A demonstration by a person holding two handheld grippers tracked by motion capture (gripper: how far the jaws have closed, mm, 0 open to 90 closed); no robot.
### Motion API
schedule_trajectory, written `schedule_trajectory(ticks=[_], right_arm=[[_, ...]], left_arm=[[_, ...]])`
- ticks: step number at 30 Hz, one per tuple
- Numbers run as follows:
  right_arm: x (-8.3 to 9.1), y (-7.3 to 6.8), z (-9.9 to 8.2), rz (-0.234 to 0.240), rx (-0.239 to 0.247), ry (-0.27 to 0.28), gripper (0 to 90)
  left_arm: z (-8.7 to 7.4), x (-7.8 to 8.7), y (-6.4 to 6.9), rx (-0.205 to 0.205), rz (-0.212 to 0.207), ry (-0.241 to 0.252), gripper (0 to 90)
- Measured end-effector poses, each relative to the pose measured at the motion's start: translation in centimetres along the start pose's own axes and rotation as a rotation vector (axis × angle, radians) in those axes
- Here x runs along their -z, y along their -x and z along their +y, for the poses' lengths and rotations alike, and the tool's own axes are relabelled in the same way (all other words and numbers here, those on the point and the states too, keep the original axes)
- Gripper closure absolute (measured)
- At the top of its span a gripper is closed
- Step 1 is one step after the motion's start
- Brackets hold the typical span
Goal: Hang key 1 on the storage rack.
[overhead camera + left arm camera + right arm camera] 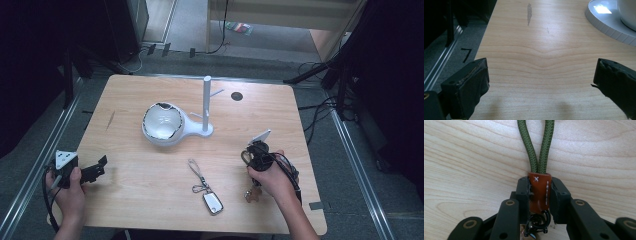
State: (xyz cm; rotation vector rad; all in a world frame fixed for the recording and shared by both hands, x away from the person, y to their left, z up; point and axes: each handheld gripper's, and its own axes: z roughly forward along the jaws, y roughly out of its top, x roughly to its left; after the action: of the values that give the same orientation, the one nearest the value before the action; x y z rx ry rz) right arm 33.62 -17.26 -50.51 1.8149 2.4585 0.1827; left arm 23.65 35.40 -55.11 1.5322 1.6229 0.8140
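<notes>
1. Clamping down at about four o'clock on the table [150, 195], the right gripper [539, 192] has its two black jaws pressed on either side of a brown leather tab [539, 192] with white stitching. That grip makes sense: the tab is the one stiff, flat part of this key strap, far easier to pinch than loose cord.

2. From the tab, a green cord loop [536, 147] runs straight away across the wood, both strands side by side and lying slack on the surface. Below the tab hangs a dark metal ring [537, 221] (what dangles past it is too blurred to call).

3. From the high view, the right gripper [257, 155] sits under the person's right hand [272, 177], pointing toward twelve o'clock, with something small and brownish peeking out near the wrist at six o'clock of it.

4. Over at eight o'clock, the left gripper [95, 171] rests low, jaws spread wide with only bare wood between them in its own view. It holds nothing, parked out of the way.

5. A second key fob with a strap [206, 189] lies loose at six o'clock, well apart from both tools.

6. At the centre stands a white hanger stand [206, 107], its round dish [162, 125] at ten o'clock of the post. My guess is that the pegs are where the loop belongs.
</notes>
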Motion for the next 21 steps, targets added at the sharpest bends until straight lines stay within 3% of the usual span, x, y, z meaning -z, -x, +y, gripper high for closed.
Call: schedule_trajectory(ticks=[6,9,10,21], right_arm=[[0.4,0.4,-0.6,0.024,-0.011,0.053,73.9],[1.0,0.3,-0.8,0.023,-0.003,0.093,80.5],[1.5,0.4,-0.8,0.024,-0.006,0.122,80.6],[2.9,0.2,-0.9,0.032,-0.005,0.207,80.8]], left_arm=[[0.0,0.0,0.0,-0.002,0.0,-0.002,0.3],[0.0,0.0,0.0,-0.002,0.001,-0.002,0.3],[0.0,0.0,0.0,-0.003,0.001,-0.002,0.3],[0.0,0.0,0.0,-0.002,-0.001,-0.003,0.3]])
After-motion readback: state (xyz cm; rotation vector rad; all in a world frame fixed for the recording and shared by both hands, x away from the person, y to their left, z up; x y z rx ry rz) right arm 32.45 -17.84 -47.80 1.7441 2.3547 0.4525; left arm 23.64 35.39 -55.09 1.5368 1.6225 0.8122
